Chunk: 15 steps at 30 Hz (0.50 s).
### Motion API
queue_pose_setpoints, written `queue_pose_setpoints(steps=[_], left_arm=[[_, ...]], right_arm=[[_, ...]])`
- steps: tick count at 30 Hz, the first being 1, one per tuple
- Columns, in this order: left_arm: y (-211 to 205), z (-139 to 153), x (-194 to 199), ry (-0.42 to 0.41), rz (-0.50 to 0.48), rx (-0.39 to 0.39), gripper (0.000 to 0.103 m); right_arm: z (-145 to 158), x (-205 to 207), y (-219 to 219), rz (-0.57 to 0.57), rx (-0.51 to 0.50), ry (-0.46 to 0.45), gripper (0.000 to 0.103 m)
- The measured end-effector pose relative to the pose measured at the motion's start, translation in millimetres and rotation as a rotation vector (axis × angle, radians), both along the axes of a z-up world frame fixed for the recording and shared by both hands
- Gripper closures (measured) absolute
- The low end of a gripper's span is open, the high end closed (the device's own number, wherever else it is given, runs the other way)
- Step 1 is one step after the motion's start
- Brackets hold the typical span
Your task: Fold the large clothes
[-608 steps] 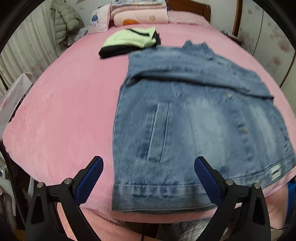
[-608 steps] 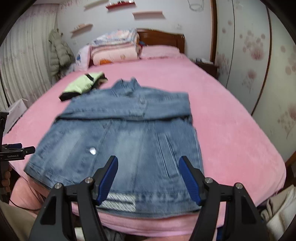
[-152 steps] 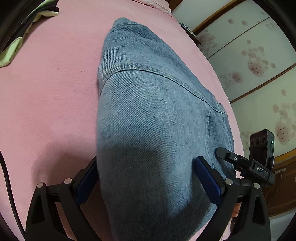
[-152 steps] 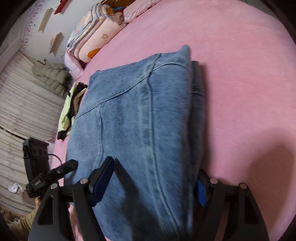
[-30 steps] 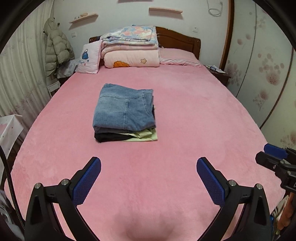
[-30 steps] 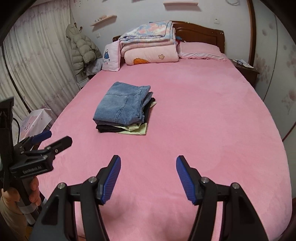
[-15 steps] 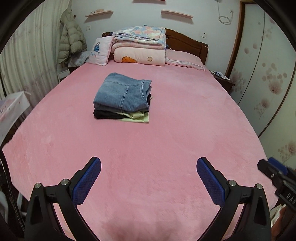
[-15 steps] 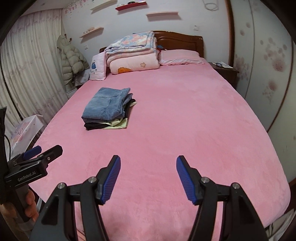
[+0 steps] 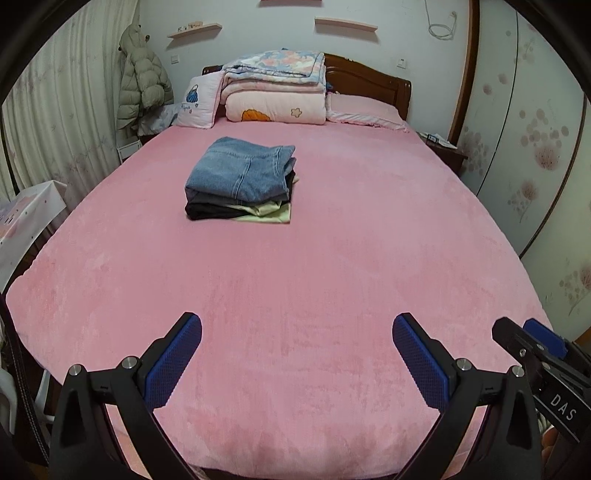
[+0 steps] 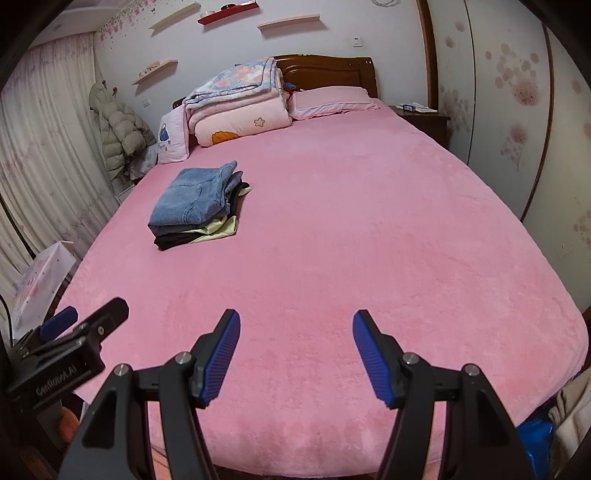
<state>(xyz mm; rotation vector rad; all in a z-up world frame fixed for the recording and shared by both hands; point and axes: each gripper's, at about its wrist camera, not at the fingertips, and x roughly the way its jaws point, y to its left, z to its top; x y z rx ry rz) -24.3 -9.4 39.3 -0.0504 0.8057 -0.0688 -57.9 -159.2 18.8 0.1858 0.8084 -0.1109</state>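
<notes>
While folded, denim jacket [image 9: 240,171] beyond left gripper [image 9: 297,354]

one folded denim jacket [image 9: 240,171], one folded green-black garment [image 9: 236,212], two grippers [image 9: 295,354], three wall shelves [image 10: 288,21]

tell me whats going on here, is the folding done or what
A person holds a gripper in each hand over the foot of a pink bed. The left gripper and right gripper are both open, with nothing between the fingers. A folded denim jacket sits on top of a folded black and light green garment in a neat stack toward the headboard. That stack looks finished, and no unfolded clothing lies on the bed.
</notes>
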Motion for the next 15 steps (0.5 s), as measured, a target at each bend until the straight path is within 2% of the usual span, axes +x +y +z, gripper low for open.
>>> queue_pose_setpoints(steps=[7,15], left_arm=[[-4.7,-7.2,-5.0,0.016,-0.012,0.026,0.0],[-1.0,-6.7,-0.9,0.028,-0.011,0.017,0.0]], right_arm=[[-6.3,-4.2,16.2,0.023,-0.062,0.005,0.039],[-11.4,-3.8,21.8,0.034,-0.069,0.027,0.039]])
